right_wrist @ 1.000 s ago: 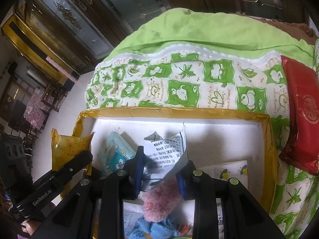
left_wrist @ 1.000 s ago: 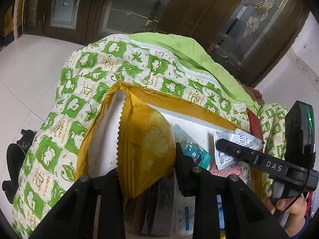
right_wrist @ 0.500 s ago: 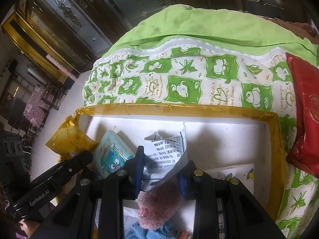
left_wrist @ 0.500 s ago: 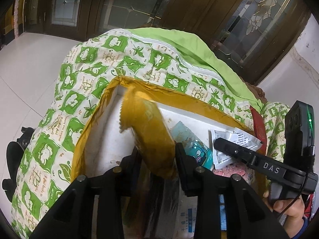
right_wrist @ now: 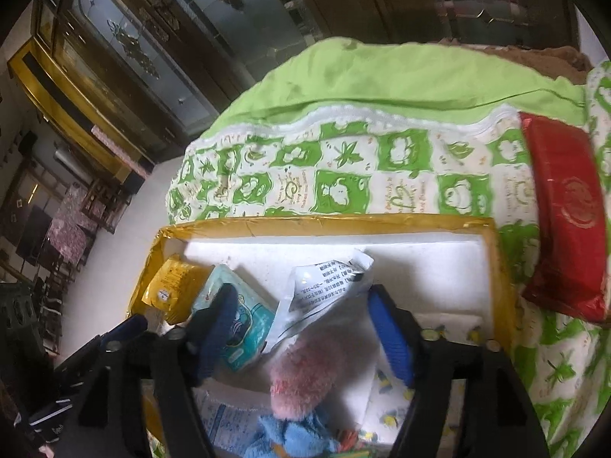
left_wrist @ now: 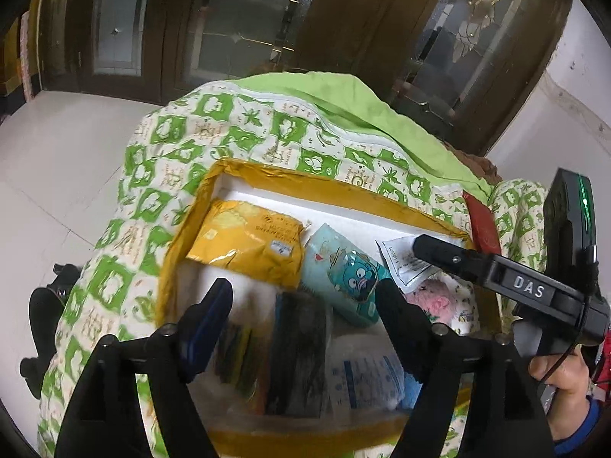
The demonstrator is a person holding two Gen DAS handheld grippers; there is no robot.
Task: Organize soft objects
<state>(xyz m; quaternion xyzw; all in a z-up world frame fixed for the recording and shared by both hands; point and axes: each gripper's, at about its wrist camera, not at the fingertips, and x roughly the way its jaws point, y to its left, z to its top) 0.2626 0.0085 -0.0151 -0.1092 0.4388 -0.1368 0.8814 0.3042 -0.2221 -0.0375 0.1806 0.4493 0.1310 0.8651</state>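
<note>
A white foam box with a yellow-taped rim [left_wrist: 305,184] [right_wrist: 324,224] rests on a green-patterned quilt. A yellow packet [left_wrist: 248,242] [right_wrist: 172,286] lies in its far left corner. My left gripper [left_wrist: 305,288] hovers just short of it, jaws opening, nothing between them. A teal cartoon packet [left_wrist: 343,271] [right_wrist: 244,328] lies beside the yellow one. My right gripper [right_wrist: 301,292] has its jaws opening around a torn white sachet [right_wrist: 324,286] [left_wrist: 401,263], with the pads off it. The sachet leans on a pink plush [right_wrist: 305,370] [left_wrist: 435,297].
A blue cloth [right_wrist: 294,435], a dark packet [left_wrist: 298,347] and a white printed pack [left_wrist: 362,378] fill the near end of the box. A red packet [right_wrist: 565,221] lies on the quilt [right_wrist: 343,160] to the right. Wood-and-glass doors stand behind.
Both grippers have opened. The left one let go of the yellow packet, which now lies flat in the box's far left corner. The right one released the white sachet, which stays on the plush.
</note>
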